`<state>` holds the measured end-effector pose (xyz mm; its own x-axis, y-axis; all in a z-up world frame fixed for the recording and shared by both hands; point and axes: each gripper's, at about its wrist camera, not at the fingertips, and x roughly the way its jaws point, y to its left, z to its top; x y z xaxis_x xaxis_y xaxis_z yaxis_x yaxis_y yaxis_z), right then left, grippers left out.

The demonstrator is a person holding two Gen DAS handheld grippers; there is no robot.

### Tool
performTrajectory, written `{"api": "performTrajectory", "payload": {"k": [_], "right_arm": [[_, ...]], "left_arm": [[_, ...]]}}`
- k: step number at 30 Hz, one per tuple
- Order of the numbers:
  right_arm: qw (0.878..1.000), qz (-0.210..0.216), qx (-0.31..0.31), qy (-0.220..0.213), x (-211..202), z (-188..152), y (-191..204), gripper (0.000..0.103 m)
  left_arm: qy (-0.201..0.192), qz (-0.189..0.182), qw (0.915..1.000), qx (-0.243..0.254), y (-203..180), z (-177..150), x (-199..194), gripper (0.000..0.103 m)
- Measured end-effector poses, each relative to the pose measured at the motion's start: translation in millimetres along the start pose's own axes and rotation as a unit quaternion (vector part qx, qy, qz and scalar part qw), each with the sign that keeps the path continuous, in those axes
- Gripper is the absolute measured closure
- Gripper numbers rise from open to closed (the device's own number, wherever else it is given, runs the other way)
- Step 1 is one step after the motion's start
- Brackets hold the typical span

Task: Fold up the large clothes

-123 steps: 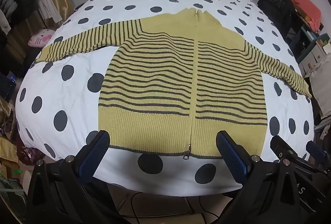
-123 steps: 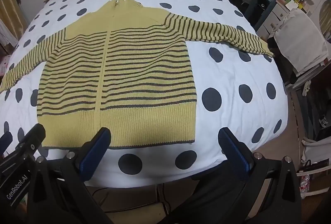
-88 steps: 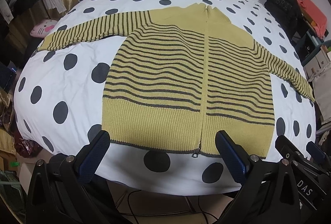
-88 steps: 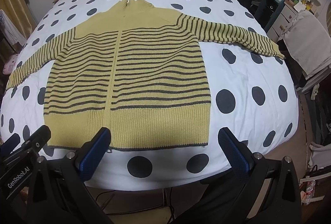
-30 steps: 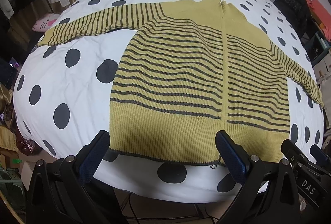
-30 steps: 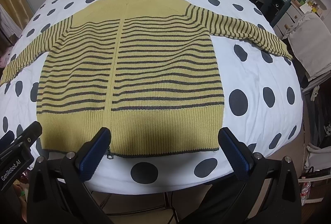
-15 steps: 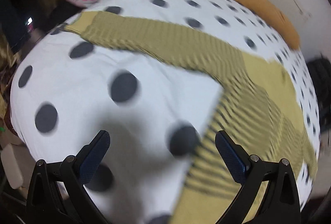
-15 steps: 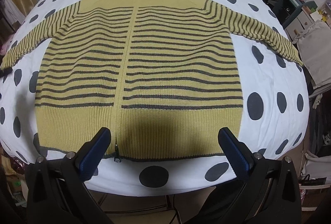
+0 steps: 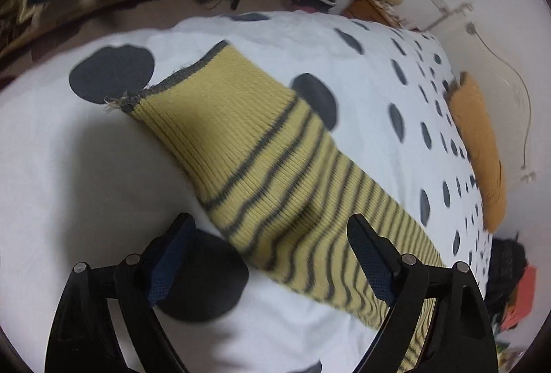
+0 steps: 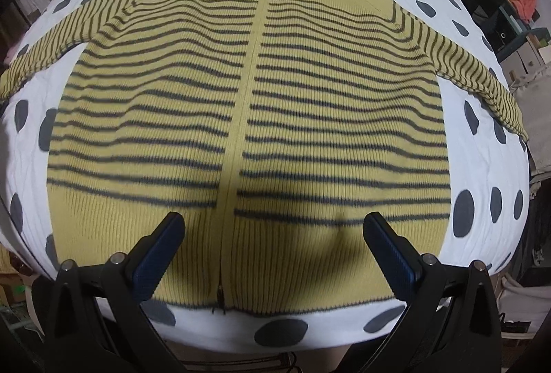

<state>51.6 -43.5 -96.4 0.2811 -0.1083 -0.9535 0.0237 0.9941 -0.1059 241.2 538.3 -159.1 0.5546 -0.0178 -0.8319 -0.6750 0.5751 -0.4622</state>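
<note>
From your left wrist view, the left gripper (image 9: 268, 235) hangs over the striped sleeve (image 9: 275, 173) of the yellow sweater, which lies flat on the dotted bedspread (image 9: 62, 166); its jaws stand wide, have just been closing a little, and grip nothing. From your right wrist view, the right gripper (image 10: 272, 232) is spread wide and empty above the ribbed hem (image 10: 286, 263), straddling the zipper (image 10: 241, 118), the sweater (image 10: 165, 118) spread face up.

The sweater (image 10: 248, 118) lies flat on the bed (image 10: 482, 166) (sleeves out to both sides), pillow (image 9: 478, 146) behind it.
</note>
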Motion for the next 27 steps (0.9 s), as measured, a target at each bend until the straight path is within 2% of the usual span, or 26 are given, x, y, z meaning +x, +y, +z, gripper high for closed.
{"api": "performTrajectory", "payload": {"k": [1,2,4,5,7,9,12,15,16,19,21,24,27], "right_arm": [[1.000,0.001,0.002,0.000,4.0,4.9,-1.2,0.000],[1.000,0.002,0.007,-0.002,10.1,13.3,-3.2,0.000],[1.000,0.007,0.014,-0.011,17.4,28.1,-7.3,0.000],[1.000,0.008,0.016,-0.016,19.9,34.1,-8.9,0.000],[0.999,0.014,0.024,-0.033,25.7,50.7,-14.0,0.000],[0.998,0.024,0.030,-0.049,33.9,68.4,-21.2,0.000],[0.996,0.044,0.051,-0.061,47.2,92.0,-37.0,0.000],[0.991,0.075,0.086,-0.071,58.3,110.1,-61.0,0.000],[0.988,0.088,0.100,-0.073,60.0,114.1,-69.4,0.000],[0.980,0.121,0.136,-0.086,62.4,124.5,-100.9,0.000],[0.973,0.131,0.164,-0.091,60.4,125.7,-126.1,0.000],[0.966,0.132,0.199,-0.099,56.2,122.2,-161.5,0.000],[0.961,0.134,0.219,-0.105,56.1,118.5,-192.0,0.000]], "left_arm": [[-0.005,0.000,1.0000,-0.006,4.4,5.6,5.3,0.015],[-0.016,0.004,0.9999,-0.002,5.1,7.0,6.3,0.023],[-0.027,0.028,0.9992,0.007,1.6,12.8,10.2,0.054],[-0.030,0.040,0.9987,0.009,0.2,15.8,11.7,0.090],[-0.035,0.011,0.9993,0.005,-1.3,17.0,11.4,0.092],[-0.067,0.003,0.9976,0.014,-10.1,13.5,-0.1,0.093],[-0.098,-0.041,0.9933,0.046,-43.1,-2.4,-20.9,0.094],[-0.114,-0.090,0.9804,0.133,-114.9,-38.2,-41.1,0.094],[-0.114,-0.114,0.9720,0.171,-148.0,-59.2,-46.5,0.094],[-0.078,-0.180,0.9544,0.225,-221.9,-113.3,-40.2,0.094],[-0.034,-0.219,0.9421,0.252,-269.6,-160.6,-23.3,0.094],[0.025,-0.239,0.9200,0.310,-334.6,-246.6,13.2,0.093],[0.086,-0.247,0.9018,0.344,-369.7,-324.6,48.0,0.093]]}}
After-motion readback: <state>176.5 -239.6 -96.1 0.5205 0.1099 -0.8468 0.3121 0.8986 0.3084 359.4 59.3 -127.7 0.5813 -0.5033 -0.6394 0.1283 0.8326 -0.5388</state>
